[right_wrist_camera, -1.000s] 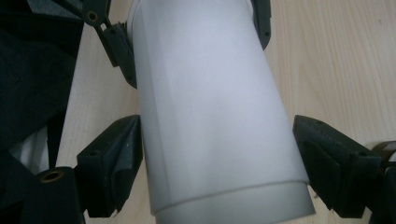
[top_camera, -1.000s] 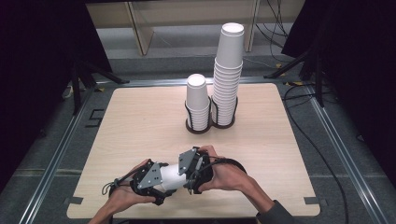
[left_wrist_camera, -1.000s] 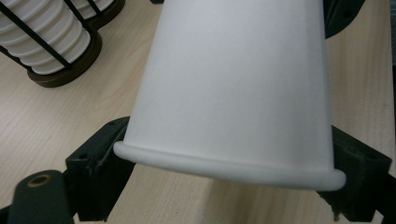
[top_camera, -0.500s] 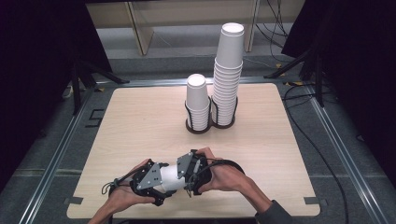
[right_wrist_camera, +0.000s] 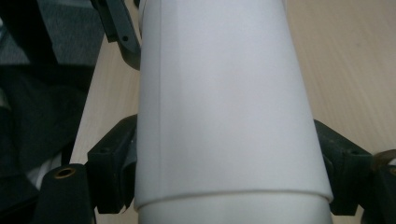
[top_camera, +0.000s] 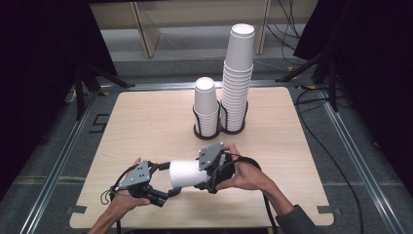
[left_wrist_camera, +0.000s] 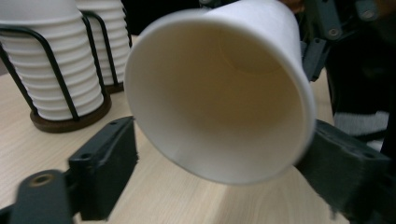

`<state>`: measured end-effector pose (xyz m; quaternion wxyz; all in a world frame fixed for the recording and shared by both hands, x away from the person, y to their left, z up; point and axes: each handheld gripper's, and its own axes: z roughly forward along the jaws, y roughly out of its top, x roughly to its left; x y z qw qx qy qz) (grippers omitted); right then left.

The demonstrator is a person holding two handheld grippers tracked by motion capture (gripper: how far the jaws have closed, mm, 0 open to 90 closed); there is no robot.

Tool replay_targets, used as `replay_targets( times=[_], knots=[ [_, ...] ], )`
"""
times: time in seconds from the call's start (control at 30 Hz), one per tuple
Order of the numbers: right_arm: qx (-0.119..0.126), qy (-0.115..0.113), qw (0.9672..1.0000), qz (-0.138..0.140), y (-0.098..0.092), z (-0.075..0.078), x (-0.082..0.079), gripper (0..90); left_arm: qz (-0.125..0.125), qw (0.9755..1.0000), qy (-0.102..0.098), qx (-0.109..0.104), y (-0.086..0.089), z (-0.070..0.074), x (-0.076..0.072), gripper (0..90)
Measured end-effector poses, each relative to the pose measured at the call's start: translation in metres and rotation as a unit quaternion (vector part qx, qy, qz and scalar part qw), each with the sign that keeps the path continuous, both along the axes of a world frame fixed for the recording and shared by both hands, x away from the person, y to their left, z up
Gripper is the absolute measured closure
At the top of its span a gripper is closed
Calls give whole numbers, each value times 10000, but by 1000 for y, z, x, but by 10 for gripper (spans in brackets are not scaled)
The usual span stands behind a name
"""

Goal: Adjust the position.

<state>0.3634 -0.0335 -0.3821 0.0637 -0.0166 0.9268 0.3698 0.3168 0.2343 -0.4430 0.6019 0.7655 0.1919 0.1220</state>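
Holding the paper cup (top_camera: 185, 173) sideways near the desk's (top_camera: 146, 126) front edge, right gripper (top_camera: 210, 168) jaws clamped on its body, left gripper (top_camera: 163, 183) jaws spread around its rim, we risk crushing the thin wall.

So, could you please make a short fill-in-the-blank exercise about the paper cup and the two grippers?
1. The white paper cup is held lying on its ____.
2. The right gripper grips the cup around its ____.
3. Behind them, two cup stacks stand in a black wire ____.
4. The cup's open mouth points toward the ____ gripper.

Missing words: side; body; holder; left
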Motion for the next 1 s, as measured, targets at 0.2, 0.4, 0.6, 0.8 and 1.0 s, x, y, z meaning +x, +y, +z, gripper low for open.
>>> replay_targets(
  times=[0.2, 0.4, 0.6, 0.8, 1.0],
  knots=[
    [715, 188, 9971, -155, -19, 11, 9, 225, 155, 9986, 75, -491, 2, 3, -1, 142],
    [975, 213, 9950, -53, -22, 13, 10, 224, 22, 9964, 158, -832, -3, 2, -3, 141],
    [978, 412, 9943, 25, -20, 10, 7, 224, -4, 9952, 308, -924, -3, 6, -4, 142],
    [1097, 528, 9923, 213, -16, 6, 8, 224, 35, 9957, 316, -867, -4, 7, -4, 88],
    [1134, 523, 9916, 348, -12, 2, 7, 224, 55, 9959, 280, -855, -8, 7, -5, 7]
  ],
)
